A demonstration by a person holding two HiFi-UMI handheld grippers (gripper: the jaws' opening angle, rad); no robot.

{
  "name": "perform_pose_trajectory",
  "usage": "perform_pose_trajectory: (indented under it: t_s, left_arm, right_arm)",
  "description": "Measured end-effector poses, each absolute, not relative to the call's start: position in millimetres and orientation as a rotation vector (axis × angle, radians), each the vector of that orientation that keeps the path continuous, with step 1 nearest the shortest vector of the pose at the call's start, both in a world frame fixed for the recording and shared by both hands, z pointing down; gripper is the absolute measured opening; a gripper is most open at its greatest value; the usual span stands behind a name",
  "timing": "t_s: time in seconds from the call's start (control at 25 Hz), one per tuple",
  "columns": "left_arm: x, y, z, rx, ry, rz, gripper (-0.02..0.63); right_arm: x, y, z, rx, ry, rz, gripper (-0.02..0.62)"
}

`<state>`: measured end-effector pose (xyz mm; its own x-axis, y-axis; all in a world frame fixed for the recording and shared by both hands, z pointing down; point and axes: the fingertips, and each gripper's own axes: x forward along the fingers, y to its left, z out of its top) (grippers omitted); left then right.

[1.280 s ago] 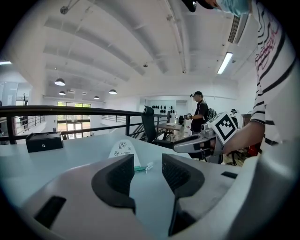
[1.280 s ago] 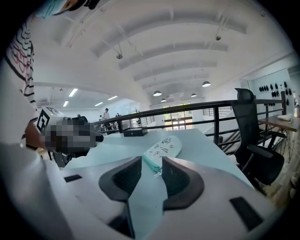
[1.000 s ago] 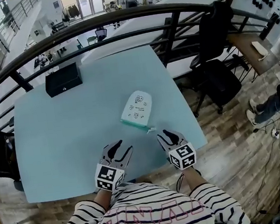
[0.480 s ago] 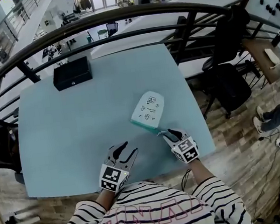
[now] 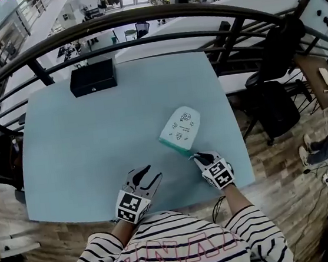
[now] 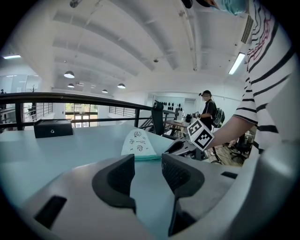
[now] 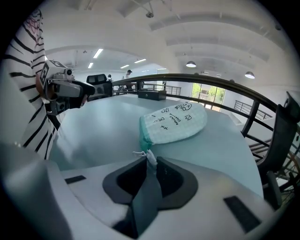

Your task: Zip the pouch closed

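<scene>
Head view: we see the pouch [image 5: 180,130] flat on the counter [image 5: 94,142], centre-right of frame. Right claw [image 5: 198,157] is at its near corner, left claw [image 5: 144,175] lower centre, well apart from it.
Left gripper view: left claw's jaws stand apart over bare counter.
Right gripper view: right claw has just been closing and is now pinched on the zipper pull [image 7: 149,157].

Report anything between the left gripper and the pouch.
Nothing visible: only bare table separates the left gripper from the pouch. The right gripper, its jaws just closing on the zipper pull, sits aside.

A pale blue table [image 5: 82,137] bears a pouch [image 5: 181,128] and a black box [image 5: 92,77].
</scene>
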<state>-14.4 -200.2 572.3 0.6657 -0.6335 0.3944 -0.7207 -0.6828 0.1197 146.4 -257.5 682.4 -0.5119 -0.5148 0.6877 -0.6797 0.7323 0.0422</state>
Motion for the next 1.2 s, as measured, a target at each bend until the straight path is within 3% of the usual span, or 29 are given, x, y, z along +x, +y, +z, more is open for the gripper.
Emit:
perform_pose_trajectory:
  t_s: [0.24, 1.2]
  left_arm:
    - [-13.1, -200.2, 575.9, 2.603, -1.092, 0.472, 0.166]
    - [70.8, -213.6, 584.1, 2.703, -0.819, 0.474, 0.166]
  right_arm:
    - [135.7, -250.3, 671.5, 0.894, -2.308, 0.407, 0.041]
    - [110.5, -217.1, 583.6, 0.87, -2.488, 0.712, 0.037]
